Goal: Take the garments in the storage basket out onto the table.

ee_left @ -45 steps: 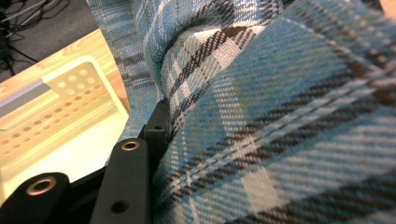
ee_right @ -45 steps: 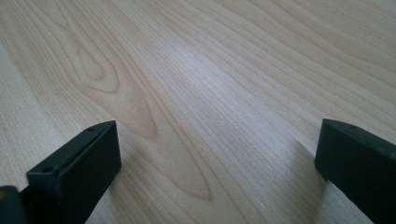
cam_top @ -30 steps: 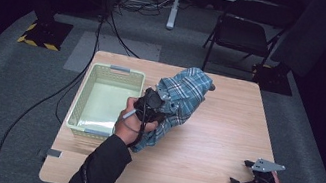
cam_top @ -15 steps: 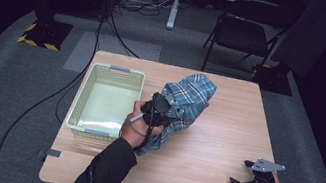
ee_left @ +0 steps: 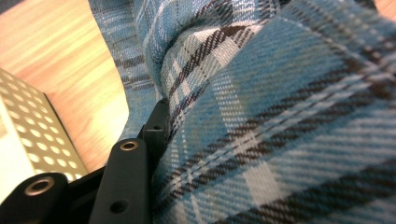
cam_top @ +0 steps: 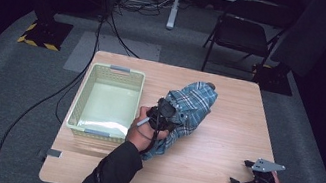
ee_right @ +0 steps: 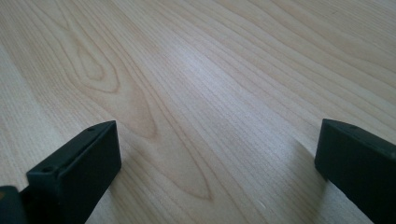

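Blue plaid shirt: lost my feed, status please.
Left tongs shut on blue plaid cloth shirt, beside pale green plastic basket. Right tongs open, idle. Nothing blocking.

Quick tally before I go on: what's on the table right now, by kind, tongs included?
Plaid shirt: 1
Pale green perforated basket: 1
Tongs: 2, the left tongs on the shirt, the right tongs near the table's near right corner
Total: 4
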Tool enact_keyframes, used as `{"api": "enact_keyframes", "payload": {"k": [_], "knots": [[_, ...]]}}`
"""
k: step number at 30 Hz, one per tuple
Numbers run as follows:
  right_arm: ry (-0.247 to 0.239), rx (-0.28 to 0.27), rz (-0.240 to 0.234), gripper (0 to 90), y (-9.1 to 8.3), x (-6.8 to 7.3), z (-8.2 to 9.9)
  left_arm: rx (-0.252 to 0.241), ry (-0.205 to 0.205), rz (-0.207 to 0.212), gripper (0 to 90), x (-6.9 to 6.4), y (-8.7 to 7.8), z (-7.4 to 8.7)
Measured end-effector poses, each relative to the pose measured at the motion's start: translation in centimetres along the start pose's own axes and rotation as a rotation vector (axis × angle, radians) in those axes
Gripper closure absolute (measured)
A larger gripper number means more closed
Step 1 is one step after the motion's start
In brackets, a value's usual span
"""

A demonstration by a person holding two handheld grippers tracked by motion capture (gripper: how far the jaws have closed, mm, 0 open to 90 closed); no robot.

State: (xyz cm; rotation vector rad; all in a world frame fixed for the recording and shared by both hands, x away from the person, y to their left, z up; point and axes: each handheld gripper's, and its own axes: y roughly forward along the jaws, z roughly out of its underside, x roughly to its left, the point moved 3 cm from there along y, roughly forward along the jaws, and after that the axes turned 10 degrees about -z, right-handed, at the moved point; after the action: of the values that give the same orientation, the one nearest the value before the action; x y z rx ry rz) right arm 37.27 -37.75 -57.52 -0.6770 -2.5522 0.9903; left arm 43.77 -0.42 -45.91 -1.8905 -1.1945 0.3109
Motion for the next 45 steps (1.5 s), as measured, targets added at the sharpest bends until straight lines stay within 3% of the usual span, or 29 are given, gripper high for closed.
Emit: {"api": "enact_keyframes", "payload": {"k": [15,36,45], "knots": [[0.000,0.000,0.000,0.3,0.0,0.0,0.0,0.029,-0.021,0.031,52.5,-0.8,1.5,0.7],[0.000,0.000,-0.001,0.3,0.0,0.0,0.0,0.050,-0.033,0.107,50.8,-2.6,3.8,2.1],[0.000,0.000,-0.001,0.3,0.0,0.0,0.0,0.053,-0.024,0.102,48.1,-2.9,4.1,2.2]]}}
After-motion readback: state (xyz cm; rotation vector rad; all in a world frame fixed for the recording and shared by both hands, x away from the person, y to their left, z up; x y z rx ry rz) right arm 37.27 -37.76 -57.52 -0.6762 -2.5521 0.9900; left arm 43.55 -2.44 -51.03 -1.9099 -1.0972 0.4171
